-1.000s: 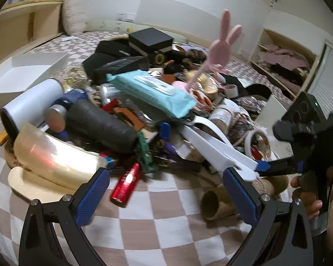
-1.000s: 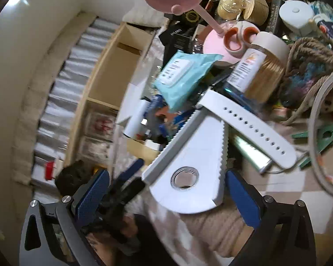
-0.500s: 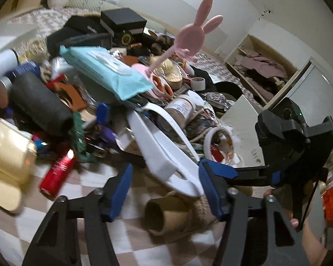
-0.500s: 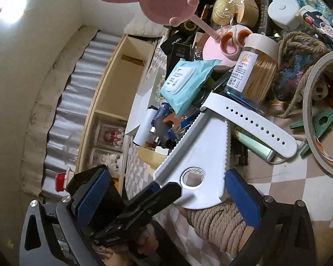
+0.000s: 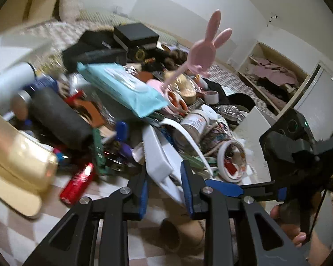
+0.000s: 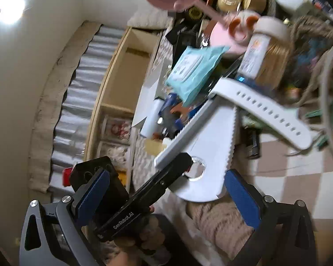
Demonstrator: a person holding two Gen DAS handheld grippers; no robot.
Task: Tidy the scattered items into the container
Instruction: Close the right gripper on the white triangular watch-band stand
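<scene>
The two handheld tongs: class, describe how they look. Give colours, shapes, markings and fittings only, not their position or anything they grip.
Both the left tongs and the right tongs are black frames with triangular cut-outs, silver round bolts and two fingers faced with ribbed blue pads. The left one's body carries white lettering reading "GenRobot.AI". The right one's boxy black head shows round lenses and a small green light. No sleeve is visible.

The scraper (image 5: 159, 155) is taken as the mark. A strap (image 5: 188, 137) is laid across its far end. Behind the strap a jar (image 5: 194, 122) is found. Left of the scraper a can (image 5: 77, 182) is seen. Under its near end, a rope roll (image 5: 184, 232) is placed.
</scene>
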